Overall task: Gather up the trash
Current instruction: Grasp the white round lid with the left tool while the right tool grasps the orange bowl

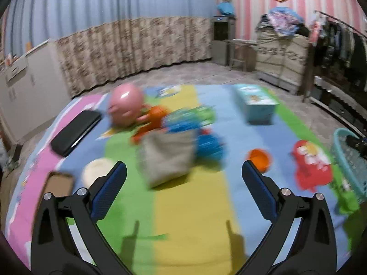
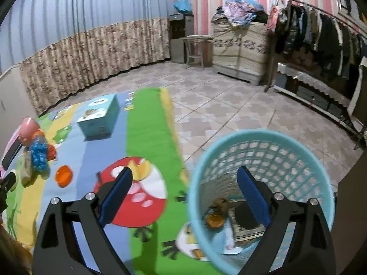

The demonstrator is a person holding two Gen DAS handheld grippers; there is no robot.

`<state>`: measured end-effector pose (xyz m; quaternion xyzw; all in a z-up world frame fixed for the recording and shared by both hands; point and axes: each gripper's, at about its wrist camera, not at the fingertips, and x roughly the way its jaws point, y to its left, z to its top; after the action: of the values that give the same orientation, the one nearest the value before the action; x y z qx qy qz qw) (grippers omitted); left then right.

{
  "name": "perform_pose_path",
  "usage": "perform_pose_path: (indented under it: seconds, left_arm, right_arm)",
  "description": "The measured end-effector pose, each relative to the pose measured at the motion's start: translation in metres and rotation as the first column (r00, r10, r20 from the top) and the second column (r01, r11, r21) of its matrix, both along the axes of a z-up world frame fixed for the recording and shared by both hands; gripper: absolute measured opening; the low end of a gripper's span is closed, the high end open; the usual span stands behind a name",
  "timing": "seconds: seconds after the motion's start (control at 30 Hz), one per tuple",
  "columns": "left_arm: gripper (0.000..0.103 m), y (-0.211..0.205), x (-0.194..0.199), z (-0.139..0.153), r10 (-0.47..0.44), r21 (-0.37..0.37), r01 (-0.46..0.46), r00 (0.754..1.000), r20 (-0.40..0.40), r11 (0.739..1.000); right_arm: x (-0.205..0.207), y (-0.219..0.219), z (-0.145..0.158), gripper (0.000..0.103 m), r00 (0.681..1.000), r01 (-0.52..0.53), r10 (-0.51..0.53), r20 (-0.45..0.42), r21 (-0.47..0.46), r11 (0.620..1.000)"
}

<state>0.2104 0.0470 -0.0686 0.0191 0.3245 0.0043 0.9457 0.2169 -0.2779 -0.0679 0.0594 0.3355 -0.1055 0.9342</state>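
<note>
Nearby, upright basket (image 2: 261, 137), mouth skyward

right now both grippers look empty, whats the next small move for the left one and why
Probably ease the left gripper forward and down onto the crumpled grey bag. Its jaws stand open with nothing between them, and the bag lies on the mat straight ahead. The right gripper hangs open over the blue basket, which already holds some trash, so that side looks done.

Light blue lattice basket (image 2: 263, 137), striped mat (image 1: 195, 206) in pink, green, yellow, blue, orange cap (image 1: 259, 159), pink ball (image 1: 126, 105)
</note>
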Motion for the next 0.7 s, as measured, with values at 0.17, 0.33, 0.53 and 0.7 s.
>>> perform_pose_path:
  seconds: [0.17, 0.33, 0.53, 0.7]
  left_arm:
    - [0.097, 0.068, -0.002, -0.013, 0.101, -0.007, -0.102, 0.994, -0.051, 0.995]
    - [0.094, 0.1, 0.006, -0.019, 0.122, -0.004, -0.123, 0.989, -0.087, 0.992]
    - [0.087, 0.103, 0.032, -0.03, 0.063, -0.01, -0.065, 0.986, -0.158, 0.998]
    - [0.083, 0.103, 0.056, -0.037, 0.047, -0.002, -0.048, 0.979, -0.2, 0.999]
  right_arm:
    - [0.006, 0.027, -0.005, 0.09, 0.999, -0.036, 0.036, -0.023, -0.02, 0.999]
    - [0.016, 0.05, -0.017, 0.09, 0.994, -0.09, 0.093, -0.061, 0.048, 0.995]
    - [0.026, 0.089, -0.03, 0.09, 0.979, -0.171, 0.175, -0.101, 0.051, 0.984]
    - [0.032, 0.104, -0.037, 0.09, 0.969, -0.206, 0.215, -0.123, 0.081, 0.975]
